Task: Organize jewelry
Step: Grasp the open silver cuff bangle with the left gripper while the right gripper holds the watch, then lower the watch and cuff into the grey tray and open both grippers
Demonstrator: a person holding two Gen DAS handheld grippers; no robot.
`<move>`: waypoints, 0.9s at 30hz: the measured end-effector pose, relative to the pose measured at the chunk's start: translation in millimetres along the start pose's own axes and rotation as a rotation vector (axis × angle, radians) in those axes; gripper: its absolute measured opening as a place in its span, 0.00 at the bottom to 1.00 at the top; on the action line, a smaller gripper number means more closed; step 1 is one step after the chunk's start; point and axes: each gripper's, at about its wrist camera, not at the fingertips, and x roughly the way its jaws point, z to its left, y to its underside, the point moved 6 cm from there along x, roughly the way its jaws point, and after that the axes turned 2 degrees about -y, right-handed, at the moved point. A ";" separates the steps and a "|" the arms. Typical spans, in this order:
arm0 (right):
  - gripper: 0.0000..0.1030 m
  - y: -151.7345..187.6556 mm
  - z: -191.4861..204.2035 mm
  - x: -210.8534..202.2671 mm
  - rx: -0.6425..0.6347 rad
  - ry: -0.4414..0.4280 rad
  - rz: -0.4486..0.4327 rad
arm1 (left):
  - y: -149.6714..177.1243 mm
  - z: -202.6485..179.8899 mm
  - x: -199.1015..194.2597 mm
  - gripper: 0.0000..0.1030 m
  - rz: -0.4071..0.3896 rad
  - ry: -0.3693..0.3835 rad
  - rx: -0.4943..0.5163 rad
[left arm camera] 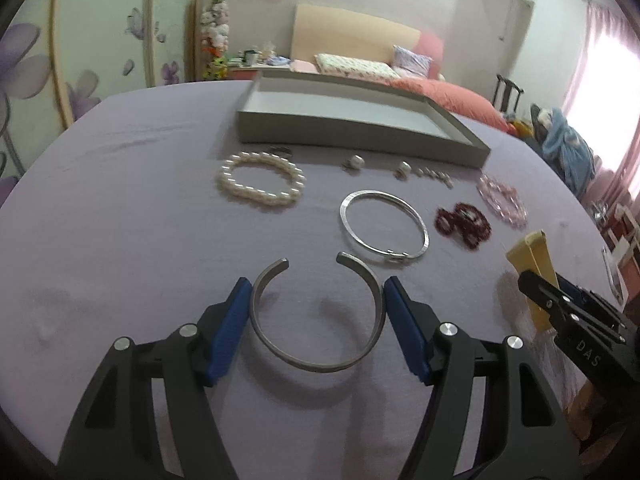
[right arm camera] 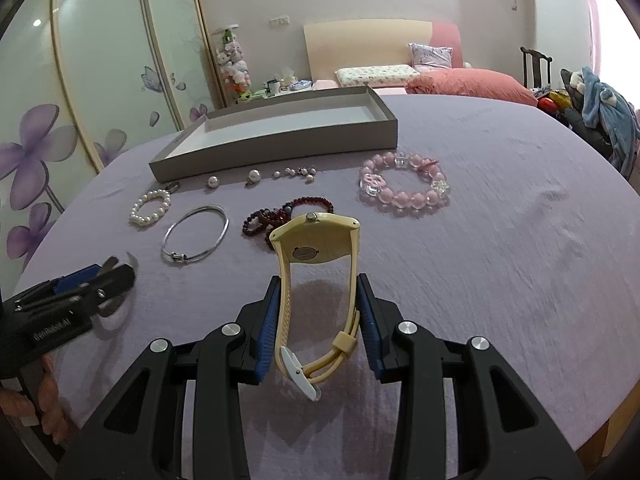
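Home bedroom, bed (left arm camera: 420, 80), pillows (right arm camera: 376, 72), wardrobe (right arm camera: 100, 80)

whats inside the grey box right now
Nothing shows inside the grey box: only its bare pale floor, in both views. Its near wall hides the front strip of that floor, so a small piece there could go unseen. The pearl bracelet and other jewelry lie outside on the purple cloth.

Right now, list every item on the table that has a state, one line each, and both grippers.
left gripper: pads against the open silver cuff
right gripper: shut on the yellow watch, which is raised
grey tray: empty, on the cloth
silver bangle: clasped, lying flat
pearl bracelet: flat, untouched
red bead bracelet: bunched up
pink bead bracelet: flat
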 end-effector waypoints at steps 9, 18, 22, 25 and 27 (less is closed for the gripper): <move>0.37 -0.7 6.7 -3.2 -0.017 -0.007 -0.008 | -2.5 25.8 -20.2 0.64 -0.052 -0.026 -0.058; 0.37 -32.1 7.0 -25.8 -0.075 0.009 -0.112 | -23.4 32.3 -49.4 0.64 -0.182 -0.014 -0.058; 0.37 -77.2 6.2 -46.8 -0.128 0.039 -0.242 | -55.1 39.0 -66.6 0.64 -0.275 -0.020 -0.061; 0.37 -105.4 7.6 -49.8 -0.153 0.039 -0.304 | -81.2 37.8 -72.5 0.64 -0.324 -0.019 -0.053; 0.37 -121.3 10.1 -45.6 -0.170 0.035 -0.332 | -97.8 32.4 -73.8 0.64 -0.360 -0.021 -0.032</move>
